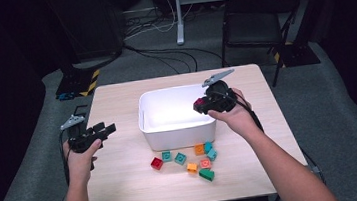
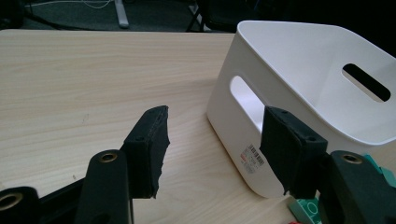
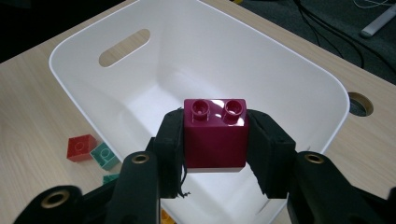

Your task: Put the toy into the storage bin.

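A white bin (image 1: pixel 152 114) stands in the middle of the wooden table (image 1: pixel 124 181). My right gripper (image 1: pixel 200 104) hangs over the bin's right side, shut on a dark red two-stud brick (image 3: pixel 215 132) held above the bin's bare inside (image 3: pixel 196 70). My left gripper (image 1: pixel 104 130) hovers over the table left of the bin, jaws open with nothing between them; its own view looks at the bin's left wall (image 2: pixel 243 135). Several loose bricks lie in front of the bin, among them a red one (image 1: pixel 156 163), an orange one (image 1: pixel 192 167) and a green one (image 1: pixel 206 175).
A black folding chair (image 1: pixel 253 17) stands beyond the table's far right corner, with cables on the grey floor behind. A round cable hole (image 3: pixel 360 103) sits in the tabletop by the bin. Bare wood (image 2: pixel 93 79) stretches left of the bin.
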Demonstrator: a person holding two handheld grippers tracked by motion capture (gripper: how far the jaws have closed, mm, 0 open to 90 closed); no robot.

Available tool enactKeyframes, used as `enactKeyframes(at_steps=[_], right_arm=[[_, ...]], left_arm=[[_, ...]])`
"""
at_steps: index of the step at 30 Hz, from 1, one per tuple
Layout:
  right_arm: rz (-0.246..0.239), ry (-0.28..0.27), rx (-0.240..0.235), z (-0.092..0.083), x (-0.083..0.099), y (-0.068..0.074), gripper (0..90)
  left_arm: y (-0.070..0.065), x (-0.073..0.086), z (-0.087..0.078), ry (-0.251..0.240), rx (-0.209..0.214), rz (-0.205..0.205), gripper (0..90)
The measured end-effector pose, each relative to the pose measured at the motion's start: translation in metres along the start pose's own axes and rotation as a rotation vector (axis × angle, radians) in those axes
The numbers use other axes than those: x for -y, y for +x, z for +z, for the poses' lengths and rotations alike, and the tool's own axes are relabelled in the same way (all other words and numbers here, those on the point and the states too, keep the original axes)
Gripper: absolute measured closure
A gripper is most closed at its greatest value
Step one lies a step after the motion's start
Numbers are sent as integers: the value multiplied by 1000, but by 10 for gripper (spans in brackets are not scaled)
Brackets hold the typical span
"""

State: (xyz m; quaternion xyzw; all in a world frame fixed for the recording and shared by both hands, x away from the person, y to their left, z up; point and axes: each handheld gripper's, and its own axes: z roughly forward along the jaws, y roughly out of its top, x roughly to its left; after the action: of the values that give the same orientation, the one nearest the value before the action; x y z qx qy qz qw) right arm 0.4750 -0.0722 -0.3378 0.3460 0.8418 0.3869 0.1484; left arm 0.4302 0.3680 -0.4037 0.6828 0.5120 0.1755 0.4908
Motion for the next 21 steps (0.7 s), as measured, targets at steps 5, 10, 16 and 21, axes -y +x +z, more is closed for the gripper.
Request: enactKeyframes(at_steps=[5,10,16,21], right_arm=[[12,1,8,10,-3,-2,585],[1,7,20,22,-6,-3,585],[14,11,34,32,-10,-3,585],[22,26,49,44,-13,-6,585]], left_arm=[[-1,0,0,0,-1,0,413],[0,0,1,1,-1,0,412],[1,1,1,8,-2,0,413],[2,1,1,7,-2,-2,412]])
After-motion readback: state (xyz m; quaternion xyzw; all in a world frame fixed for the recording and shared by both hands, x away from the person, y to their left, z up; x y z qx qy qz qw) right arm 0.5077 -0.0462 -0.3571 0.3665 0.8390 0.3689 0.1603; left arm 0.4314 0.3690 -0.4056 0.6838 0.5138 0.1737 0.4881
